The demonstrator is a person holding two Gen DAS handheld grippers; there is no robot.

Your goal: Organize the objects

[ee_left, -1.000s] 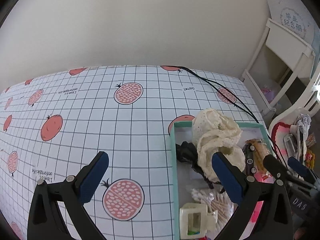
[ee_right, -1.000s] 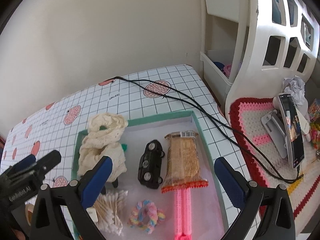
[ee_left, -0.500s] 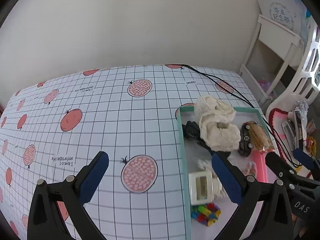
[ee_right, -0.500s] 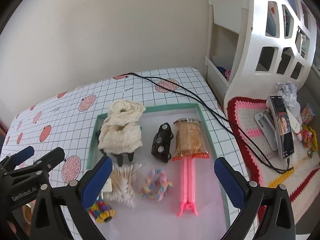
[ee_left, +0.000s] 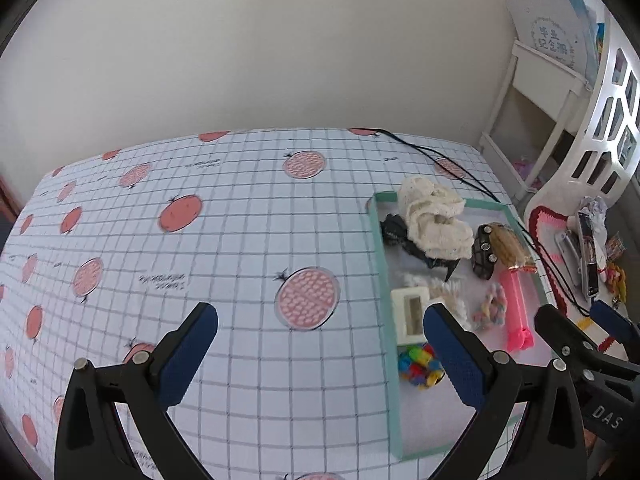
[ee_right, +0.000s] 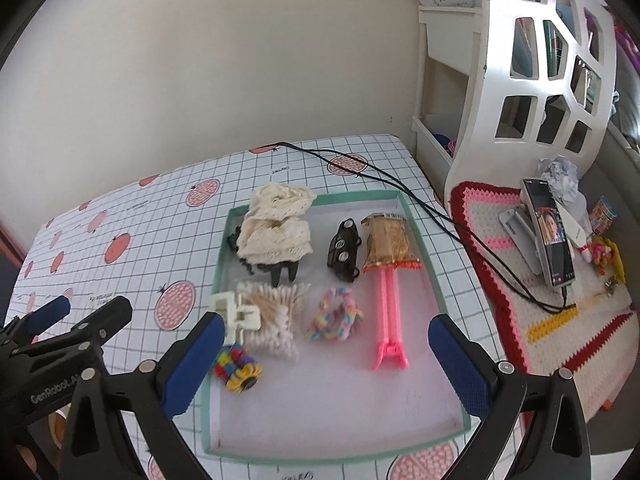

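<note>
A green-rimmed tray (ee_right: 425,248) (ee_left: 382,264) lies on the checked tablecloth. It holds a cream knitted cloth (ee_right: 276,224) (ee_left: 434,220), a black toy car (ee_right: 343,249), a snack packet (ee_right: 390,240), a pink clip (ee_right: 388,316), a pastel scrunchie (ee_right: 335,314), cotton swabs (ee_right: 272,316), a white hair claw (ee_right: 236,314) and a colourful small toy (ee_right: 236,366). My right gripper (ee_right: 326,360) hovers open above the tray's near half. My left gripper (ee_left: 320,352) stands open over the cloth, left of the tray. Both are empty.
Black cables (ee_right: 400,188) run across the table's far right corner to a phone on a stand (ee_right: 550,232), which rests on a crocheted mat (ee_right: 520,280). A white shelf unit (ee_right: 520,80) stands against the wall at right. The wall bounds the table's far edge.
Both grippers have pulled back and risen, so more of the tray and its near end now show. Both stay open and empty.
</note>
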